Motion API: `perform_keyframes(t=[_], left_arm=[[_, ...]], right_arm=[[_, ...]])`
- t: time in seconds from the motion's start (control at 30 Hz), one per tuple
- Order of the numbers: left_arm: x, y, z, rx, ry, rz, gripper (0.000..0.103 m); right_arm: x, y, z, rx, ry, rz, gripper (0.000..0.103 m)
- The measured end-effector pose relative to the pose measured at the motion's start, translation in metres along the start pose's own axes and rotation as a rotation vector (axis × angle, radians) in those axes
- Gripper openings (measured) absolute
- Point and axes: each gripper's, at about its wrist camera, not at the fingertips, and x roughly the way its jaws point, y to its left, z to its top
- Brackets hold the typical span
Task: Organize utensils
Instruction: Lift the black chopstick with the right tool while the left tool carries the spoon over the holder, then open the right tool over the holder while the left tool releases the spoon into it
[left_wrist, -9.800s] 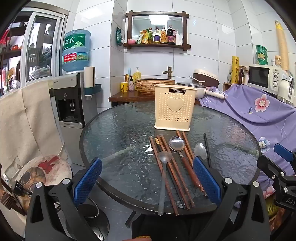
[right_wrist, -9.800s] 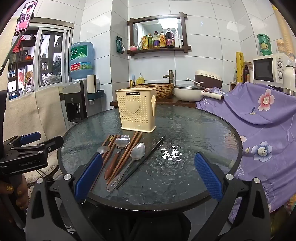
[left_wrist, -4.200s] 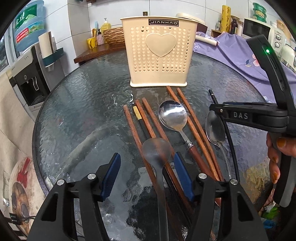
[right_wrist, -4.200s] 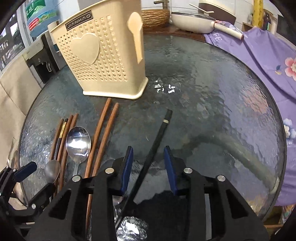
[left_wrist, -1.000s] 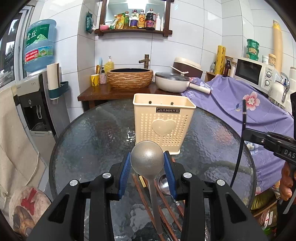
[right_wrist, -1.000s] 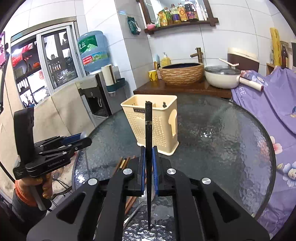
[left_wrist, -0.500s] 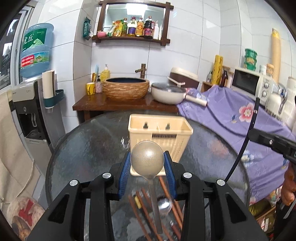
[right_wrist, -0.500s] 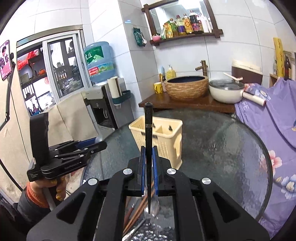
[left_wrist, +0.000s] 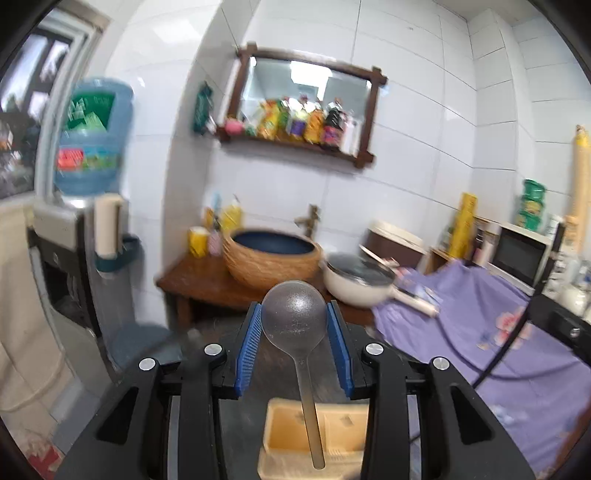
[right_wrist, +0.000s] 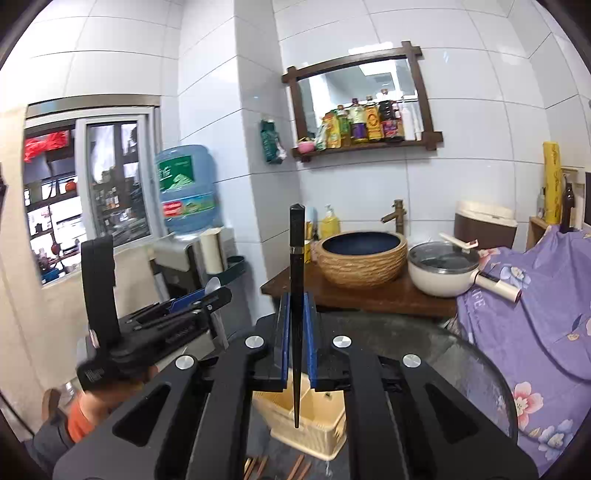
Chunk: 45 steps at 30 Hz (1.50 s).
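Note:
My left gripper is shut on a translucent grey spoon, bowl up, its handle hanging down over the open top of the cream utensil holder. My right gripper is shut on a black chopstick, held upright with its tip down over the same holder. The left gripper also shows at the left of the right wrist view. Brown chopsticks lie on the glass table in front of the holder.
The round glass table carries the holder. Behind it stand a wooden counter with a woven basin and a white pot. A purple flowered cloth is at the right, a water dispenser at the left.
Both grippers have risen and tilted up, so the holder now sits low in both views beneath the hanging spoon and chopstick. Both grips are unchanged.

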Motion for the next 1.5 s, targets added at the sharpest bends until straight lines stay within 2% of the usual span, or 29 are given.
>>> perform_keyframes(t=[0.03, 0.1, 0.33, 0.63, 0.97, 1.17, 1.23, 1.3, 1.37, 1.5], left_arm=[[0.009, -0.004, -0.002, 0.016, -0.027, 0.030, 0.035], [0.019, -0.007, -0.011, 0.020, -0.032, 0.037, 0.035], [0.046, -0.003, -0.052, 0.005, 0.036, 0.046, 0.035], [0.053, -0.006, -0.094, 0.066, 0.084, 0.061, 0.035], [0.050, -0.012, -0.112, 0.125, 0.101, 0.048, 0.035], [0.052, -0.012, -0.116, 0.119, 0.122, 0.045, 0.036], [0.050, -0.012, -0.116, 0.118, 0.113, 0.048, 0.048], [0.047, -0.011, -0.115, 0.105, 0.099, 0.047, 0.057], [0.042, -0.008, -0.114, 0.088, 0.086, 0.044, 0.061], [0.026, -0.006, -0.111, 0.081, 0.057, 0.050, 0.072]], right_arm=[[0.009, 0.000, 0.001, -0.004, -0.012, -0.023, 0.008], [0.022, -0.001, -0.003, -0.010, -0.019, -0.055, 0.008], [0.061, -0.017, -0.047, 0.024, 0.056, -0.093, 0.008], [0.082, -0.023, -0.100, 0.032, 0.119, -0.103, 0.008], [0.084, -0.033, -0.113, 0.050, 0.133, -0.107, 0.008], [0.084, -0.040, -0.112, 0.082, 0.136, -0.101, 0.008], [0.085, -0.043, -0.113, 0.088, 0.143, -0.101, 0.009], [0.085, -0.044, -0.114, 0.089, 0.144, -0.110, 0.021], [0.082, -0.046, -0.114, 0.102, 0.131, -0.102, 0.059], [0.069, -0.048, -0.113, 0.120, 0.084, -0.111, 0.060]])
